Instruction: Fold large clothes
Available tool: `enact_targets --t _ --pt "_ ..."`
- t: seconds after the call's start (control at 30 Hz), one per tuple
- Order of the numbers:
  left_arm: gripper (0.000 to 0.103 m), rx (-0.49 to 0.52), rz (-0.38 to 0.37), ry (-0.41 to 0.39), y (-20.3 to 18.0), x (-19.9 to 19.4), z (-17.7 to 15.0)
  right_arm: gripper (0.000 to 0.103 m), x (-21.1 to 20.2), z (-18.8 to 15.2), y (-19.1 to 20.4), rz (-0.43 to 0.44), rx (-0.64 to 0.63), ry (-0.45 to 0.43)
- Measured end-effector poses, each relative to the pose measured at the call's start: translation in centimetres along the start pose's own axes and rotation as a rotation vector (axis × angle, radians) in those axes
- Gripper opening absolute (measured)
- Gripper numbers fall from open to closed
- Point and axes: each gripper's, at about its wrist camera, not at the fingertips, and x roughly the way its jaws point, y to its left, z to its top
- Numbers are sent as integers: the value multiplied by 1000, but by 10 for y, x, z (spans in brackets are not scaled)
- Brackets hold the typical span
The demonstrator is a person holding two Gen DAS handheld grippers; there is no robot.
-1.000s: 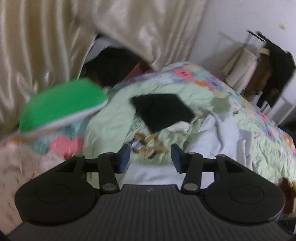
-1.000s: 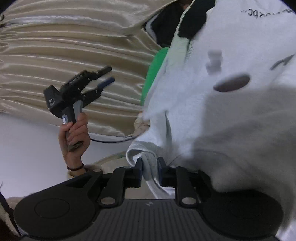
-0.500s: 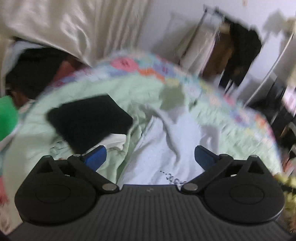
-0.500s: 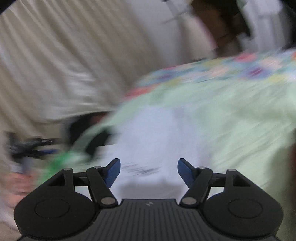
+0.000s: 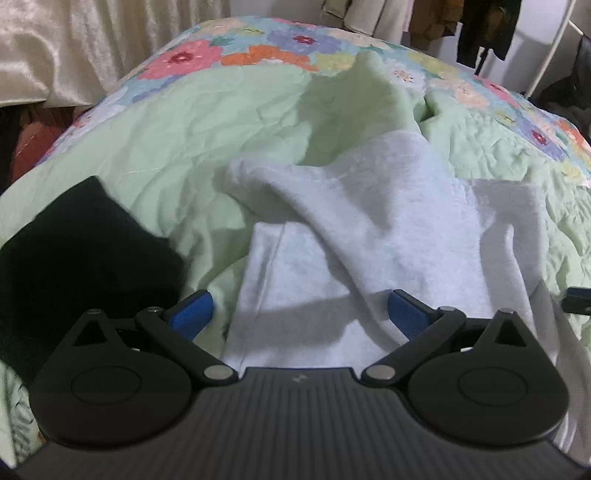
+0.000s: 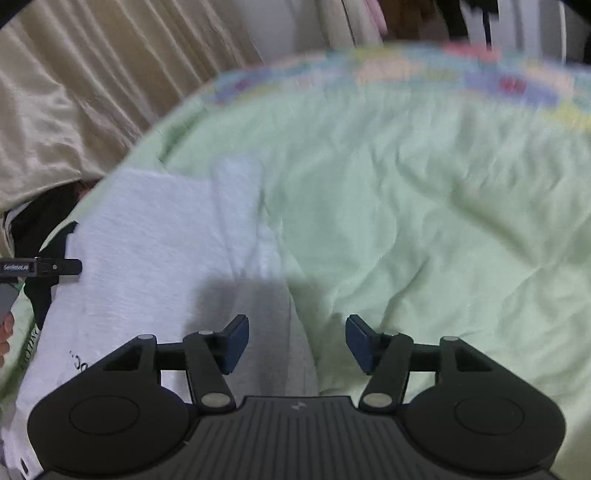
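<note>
Two grippers, jaws closing and holding nothing: left gripper (image 5: 300, 308) and right gripper (image 6: 297, 341) hang above one pale grey garment (image 5: 369, 236), lying crumpled on the green quilt (image 5: 192, 122), long axis running away from both. One black garment (image 5: 74, 251) lies at its left.

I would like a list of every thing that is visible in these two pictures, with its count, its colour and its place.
sweatshirt: one, pale grey, lying crumpled on the bed, in front of both grippers
black garment: one, black, on the bed, left of the sweatshirt in the left wrist view
quilt: one, light green with a flowered border, covering the bed
curtain: one, cream, behind the bed
hanging clothes: several, dark and beige, at the far side; number unclear
left gripper: one, black with blue fingers, jaws closing, over the sweatshirt, gripping nothing
right gripper: one, black with blue fingers, jaws closing, gripping nothing
</note>
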Motion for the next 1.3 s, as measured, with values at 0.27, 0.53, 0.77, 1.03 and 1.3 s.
enact_targets --t 0.27,0.53,0.77,1.03,1.3 --pt "36 -16 99 -149 -3 -28 -13 5 -68 -26 2 -35 -19 -279" --pt "33 -164 66 -106 33 -27 -15 17 -94 -59 7 -272 -76 -171" --pt "96 -221 -10 -147 48 -32 1 74 -90 -41 -27 -83 183 -298" --pt "58 -93 -31 7 23 28 34 26 -19 3 -30 -76 139 -111" --pt "32 89 235 -475 -21 -40 21 12 -96 -1 29 -108 -107 -524"
